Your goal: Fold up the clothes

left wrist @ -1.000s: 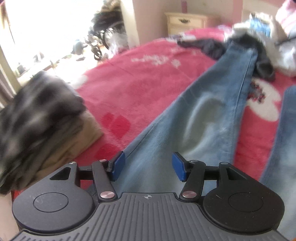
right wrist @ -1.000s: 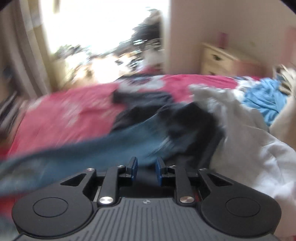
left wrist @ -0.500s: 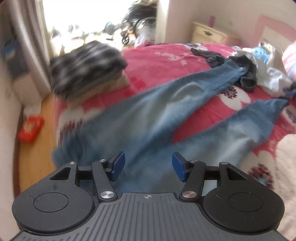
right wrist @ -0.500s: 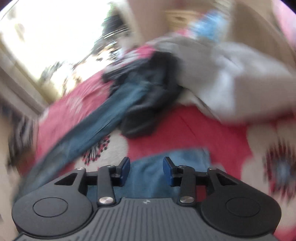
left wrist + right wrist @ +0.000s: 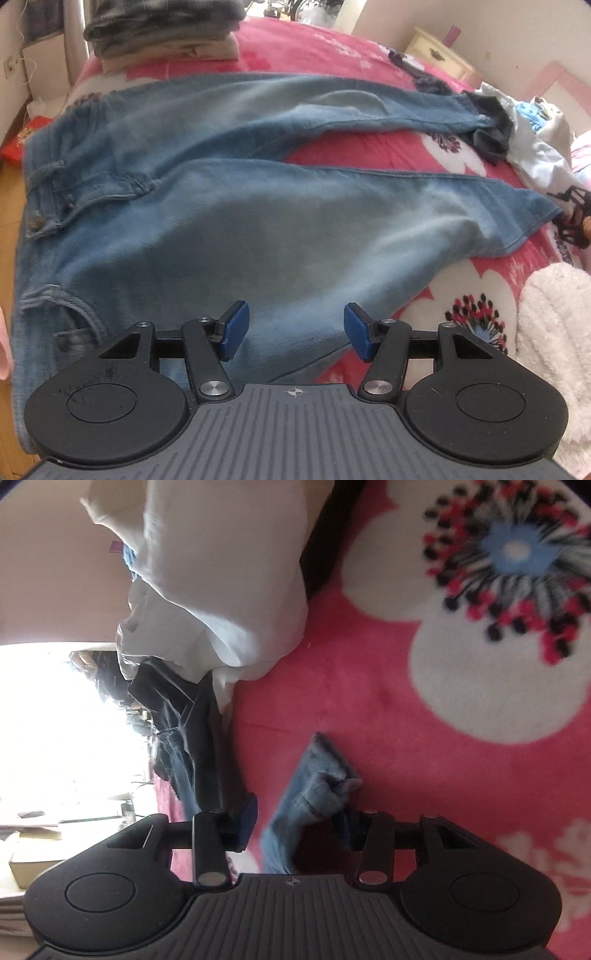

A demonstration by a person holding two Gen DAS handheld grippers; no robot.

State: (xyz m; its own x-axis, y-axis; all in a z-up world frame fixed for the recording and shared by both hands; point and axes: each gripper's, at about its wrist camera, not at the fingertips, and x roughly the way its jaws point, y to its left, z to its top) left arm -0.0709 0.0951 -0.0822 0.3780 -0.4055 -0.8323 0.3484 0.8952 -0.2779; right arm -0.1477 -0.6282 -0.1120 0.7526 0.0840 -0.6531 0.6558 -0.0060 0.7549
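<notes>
Light blue jeans (image 5: 229, 206) lie spread flat on the pink flowered bedspread (image 5: 373, 151), waistband to the left, both legs running right. My left gripper (image 5: 295, 332) hovers open above the near leg's thigh, nothing between its blue pads. In the right wrist view, rolled sideways, the near leg's hem (image 5: 314, 786) lies bunched between the fingers of my right gripper (image 5: 295, 819), which is open around it. The far leg's cuff (image 5: 177, 753) shows at the left beside dark cloth.
A folded stack of plaid and tan clothes (image 5: 162, 33) sits at the bed's far left corner. A pile of white and dark garments (image 5: 517, 125) lies by the far cuff. A fluffy white item (image 5: 554, 332) is at the right. A cream nightstand (image 5: 439, 51) stands behind.
The left gripper has swung back and up so the whole pair of jeans shows. The right gripper has rolled sideways, dropped to the near leg's hem and opened wider.
</notes>
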